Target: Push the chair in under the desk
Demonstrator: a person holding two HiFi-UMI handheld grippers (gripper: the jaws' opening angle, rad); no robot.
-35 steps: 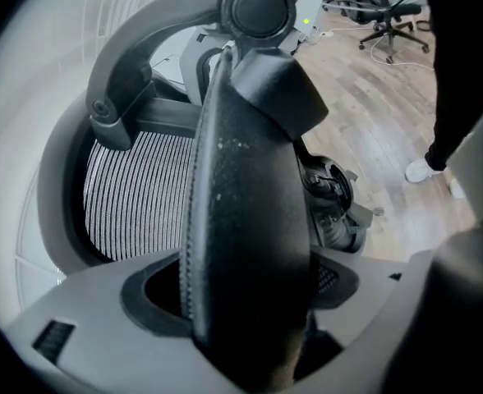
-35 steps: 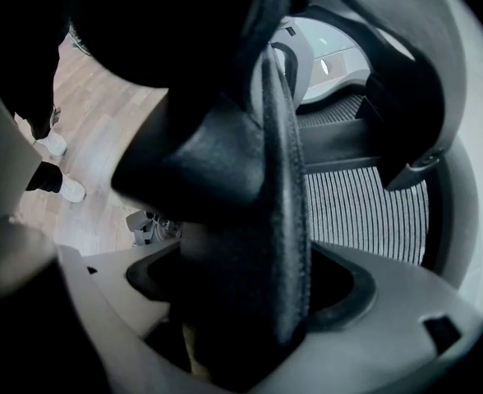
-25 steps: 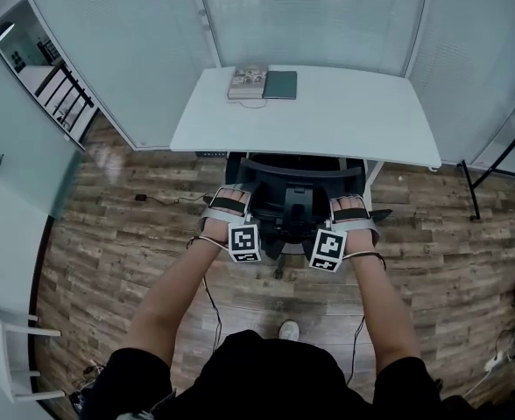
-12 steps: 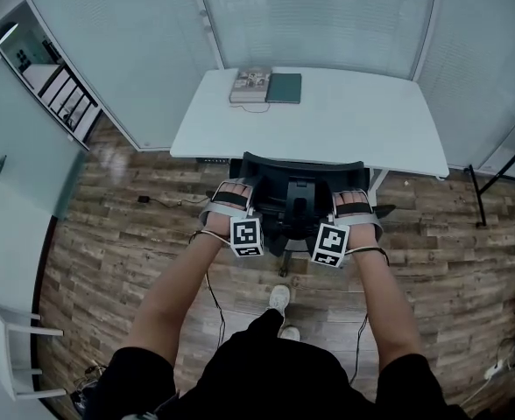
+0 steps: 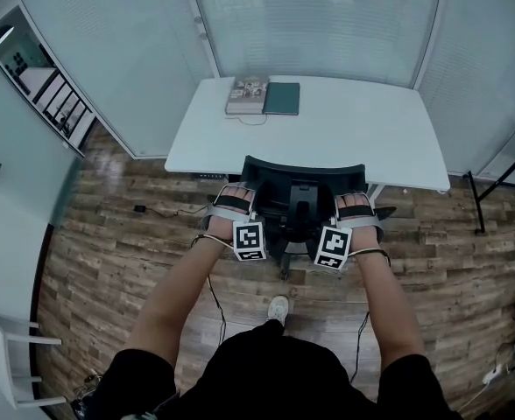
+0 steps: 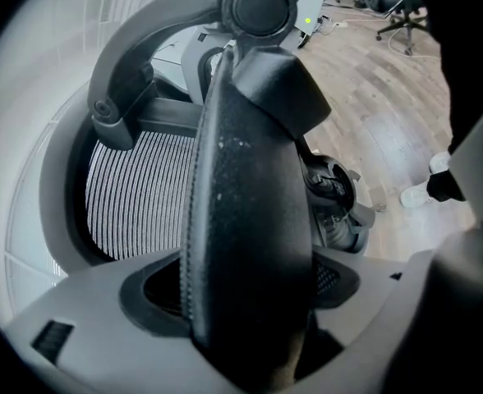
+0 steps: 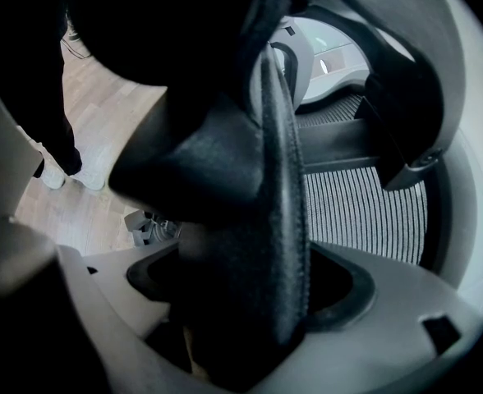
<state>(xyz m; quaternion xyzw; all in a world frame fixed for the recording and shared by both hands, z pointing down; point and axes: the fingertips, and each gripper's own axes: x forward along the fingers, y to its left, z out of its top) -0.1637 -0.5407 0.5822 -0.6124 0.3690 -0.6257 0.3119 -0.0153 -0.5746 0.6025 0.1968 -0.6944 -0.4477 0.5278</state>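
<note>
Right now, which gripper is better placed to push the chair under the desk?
Neither alone. The left gripper clamps the left armrest, the right gripper the right armrest, level either side of the chair facing the desk. Pushing with both looks best.

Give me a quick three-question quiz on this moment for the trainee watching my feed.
1. True or false: the left gripper is closed on a padded black armrest of the black mesh-backed office chair.
2. Where does the dark green book lie on the white rectangular desk? A: at the near edge by the chair. B: at the far edge, left of centre. C: at the far right corner.
3. Fill in: the right gripper is closed on the chair's other ____.

Key: 1 true; 2 B; 3 armrest.
</note>
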